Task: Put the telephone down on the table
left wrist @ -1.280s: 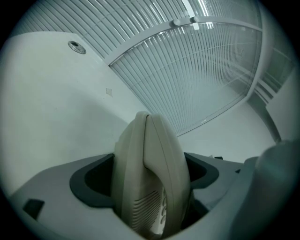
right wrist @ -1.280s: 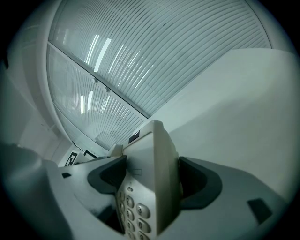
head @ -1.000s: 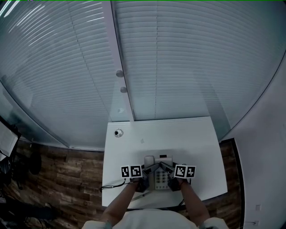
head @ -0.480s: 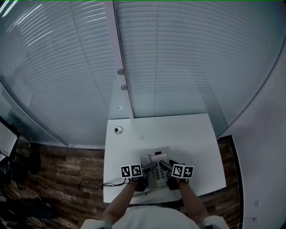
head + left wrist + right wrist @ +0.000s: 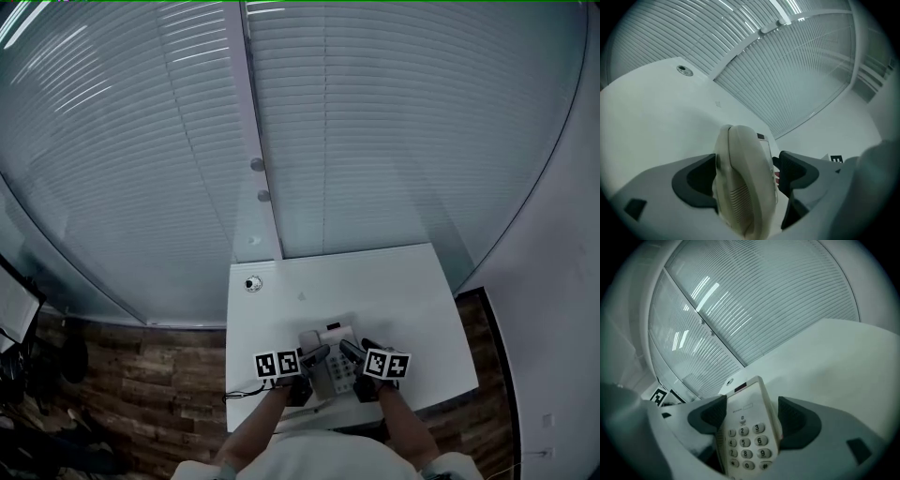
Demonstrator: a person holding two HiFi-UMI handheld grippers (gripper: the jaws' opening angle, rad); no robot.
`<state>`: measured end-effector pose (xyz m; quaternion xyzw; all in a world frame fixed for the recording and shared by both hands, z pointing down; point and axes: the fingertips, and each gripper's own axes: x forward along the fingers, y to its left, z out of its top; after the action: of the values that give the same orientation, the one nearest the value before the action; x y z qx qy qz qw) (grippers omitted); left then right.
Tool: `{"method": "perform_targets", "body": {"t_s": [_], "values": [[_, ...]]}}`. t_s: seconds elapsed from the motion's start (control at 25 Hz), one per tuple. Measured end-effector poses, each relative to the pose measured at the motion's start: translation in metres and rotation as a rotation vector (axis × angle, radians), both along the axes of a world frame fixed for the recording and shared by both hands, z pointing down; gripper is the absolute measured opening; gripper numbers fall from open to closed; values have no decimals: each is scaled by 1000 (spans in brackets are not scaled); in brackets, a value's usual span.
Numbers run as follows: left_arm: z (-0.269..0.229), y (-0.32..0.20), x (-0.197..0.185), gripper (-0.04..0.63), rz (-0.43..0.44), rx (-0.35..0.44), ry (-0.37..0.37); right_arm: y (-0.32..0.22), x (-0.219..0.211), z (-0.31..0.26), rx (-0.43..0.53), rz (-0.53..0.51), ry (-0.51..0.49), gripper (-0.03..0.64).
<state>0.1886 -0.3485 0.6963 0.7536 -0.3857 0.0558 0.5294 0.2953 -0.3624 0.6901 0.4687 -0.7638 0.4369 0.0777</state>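
The left claw (image 5: 749,176) and right claw (image 5: 752,417), both clenched on the telephone (image 5: 330,373), should lower it level — base flat on the bench (image 5: 403,291).

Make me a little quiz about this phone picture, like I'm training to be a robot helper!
1. True or false: the telephone is between the jaws of both the left hand-held gripper and the right hand-held gripper.
2. What stands behind the white table? A) slatted blinds B) a bookshelf C) a sofa
3. Fill in: the telephone's number keys show in the ___ gripper view.
Key: 1 true; 2 A; 3 right.
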Motion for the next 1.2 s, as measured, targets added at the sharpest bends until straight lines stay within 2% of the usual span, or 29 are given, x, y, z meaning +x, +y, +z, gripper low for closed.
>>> {"method": "perform_targets", "body": {"t_s": [0.2,0.4,0.44,0.52,0.64,0.76,0.92,1.2], "values": [[-19,9,-10,436,-18,56,16,8,-6,-24,74,26,11,353],[-44,22,-23,429,9,187,-14,26,-23,-43,125,40,16,350],[-48,25,-27,404,8,203,-24,30,-27,-46,132,49,16,348],[-54,29,-37,258,1,219,-45,36,-35,-53,139,74,12,306],[-62,40,-48,240,2,233,-55,48,-49,-62,145,103,-5,211],[-68,56,-62,135,-2,229,-79,63,-66,-73,149,126,-18,151],[-75,76,-81,56,1,219,-66,84,-91,-86,164,136,-21,92],[-83,107,-114,27,20,232,-88,129,-134,-97,178,93,-14,44]]}}
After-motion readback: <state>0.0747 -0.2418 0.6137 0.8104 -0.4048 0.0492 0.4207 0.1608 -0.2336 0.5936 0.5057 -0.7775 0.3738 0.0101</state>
